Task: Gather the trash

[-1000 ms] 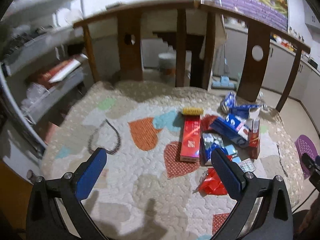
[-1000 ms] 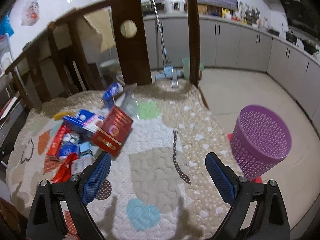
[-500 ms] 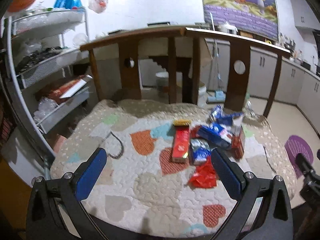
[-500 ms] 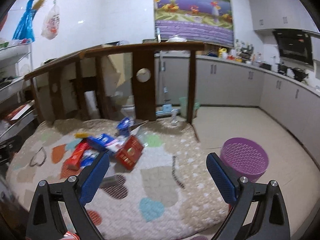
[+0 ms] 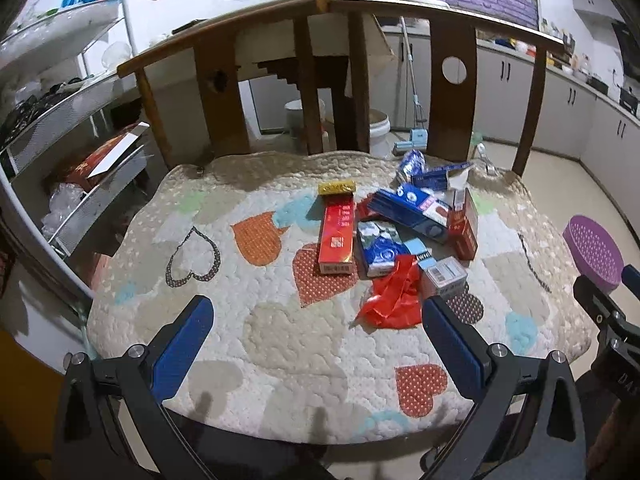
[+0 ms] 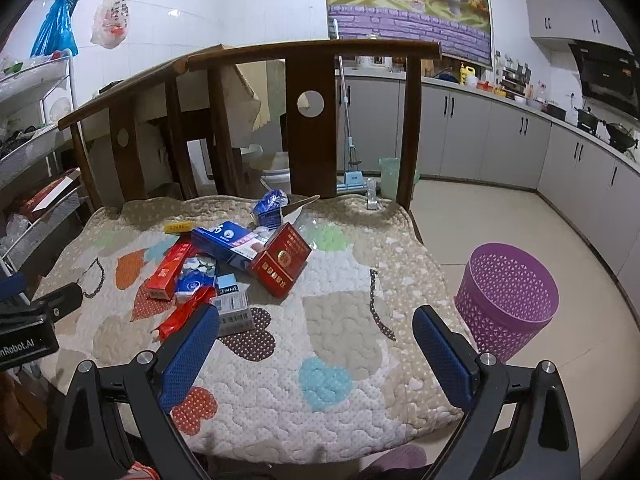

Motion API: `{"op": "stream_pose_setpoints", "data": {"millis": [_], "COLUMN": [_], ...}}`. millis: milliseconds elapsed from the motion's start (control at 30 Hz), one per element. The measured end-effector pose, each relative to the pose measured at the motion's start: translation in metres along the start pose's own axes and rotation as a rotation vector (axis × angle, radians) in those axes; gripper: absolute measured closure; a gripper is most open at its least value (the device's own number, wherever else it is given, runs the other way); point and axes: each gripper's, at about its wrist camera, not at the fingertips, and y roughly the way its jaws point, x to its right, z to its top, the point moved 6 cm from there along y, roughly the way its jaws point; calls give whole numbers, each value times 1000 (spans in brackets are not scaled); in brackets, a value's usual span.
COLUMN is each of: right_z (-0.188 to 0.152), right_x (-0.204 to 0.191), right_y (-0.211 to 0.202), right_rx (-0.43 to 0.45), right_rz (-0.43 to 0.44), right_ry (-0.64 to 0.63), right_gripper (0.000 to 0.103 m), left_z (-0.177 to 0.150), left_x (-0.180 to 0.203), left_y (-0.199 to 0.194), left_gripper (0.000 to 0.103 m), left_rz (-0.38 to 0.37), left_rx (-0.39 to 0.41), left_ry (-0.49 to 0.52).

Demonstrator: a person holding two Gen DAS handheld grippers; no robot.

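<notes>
A pile of trash lies on the quilted heart-patterned cover: a long red box, a blue box, a dark red box, a crumpled red wrapper and a small white box. A purple mesh basket stands on the floor to the right. My left gripper hangs open near the front edge, short of the pile. My right gripper is open too, over the cover's front right part. Both are empty.
A dark wooden railing stands behind the cover. Wire shelves with bags fill the left side. Grey kitchen cabinets line the right wall, with tiled floor between them and the basket. A mop and buckets stand behind the railing.
Both grippers have pulled back and risen from the cover, so the whole cover and more of the room show. Their jaws stayed open, and the trash has not moved.
</notes>
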Motion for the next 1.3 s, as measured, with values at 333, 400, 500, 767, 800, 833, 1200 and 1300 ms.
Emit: {"op": "stream_pose_setpoints", "data": {"millis": [333,400,500,767,800,833,1200,1300], "right_z": [-2,-3,-4,-6,-7,-7,-11,-12], "right_x": [-1,0,2,7,8,8,11,11], "right_y": [5,5,7,11,11,12,14,15], "right_rx": [-27,-30,-36,-57,-58,-60,-77,-82], "right_rz": [8,7,5,0,-1,0,3,4], "right_ry": [14,17,25,48,50,51,60,63], "right_gripper": [4,4,4,4,4,4,4,4], "left_z": [-7,-9,-10,-13,-14,-14,-17,-18], "left_x": [7,6,6,6,5,5,5,5], "left_y": [12,14,16,21,21,21,28,29], "left_gripper": [0,0,0,0,0,0,0,0], "left_rz": [-23,-26,-31,-41,-42,-43,-49,-49], "left_rx": [-63,-69,-80,-104,-105,-107,-133,-141], "left_ry": [31,28,24,18,17,17,8,6]}}
